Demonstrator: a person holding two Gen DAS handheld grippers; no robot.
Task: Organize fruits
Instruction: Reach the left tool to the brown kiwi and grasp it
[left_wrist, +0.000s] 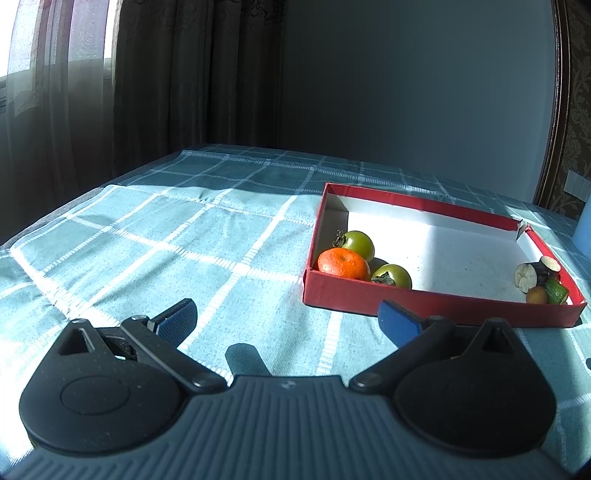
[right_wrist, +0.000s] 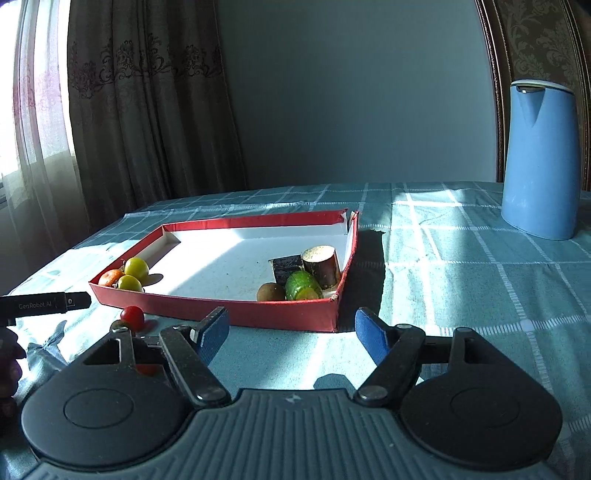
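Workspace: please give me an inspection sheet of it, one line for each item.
Surface: checked teal tablecloth, sunlit patches.
Job's things: red tray holds an orange and two green fruits at one corner, cut pieces and a brown fruit at the other; a red cherry tomato lies outside.
Clutter: blue jug.
Grippers: left tongs and right tongs open, empty.
Cables: nothing seen.
Surroundings: curtains, wall.

The left gripper (left_wrist: 286, 319), jaws wide apart, hangs over the checked tablecloth (left_wrist: 166, 236). In the red tray (left_wrist: 436, 304), an orange (left_wrist: 343, 263) and two green fruits (left_wrist: 357, 243) fill the near-left corner; cut pieces (left_wrist: 535, 275) crowd the near-right corner.
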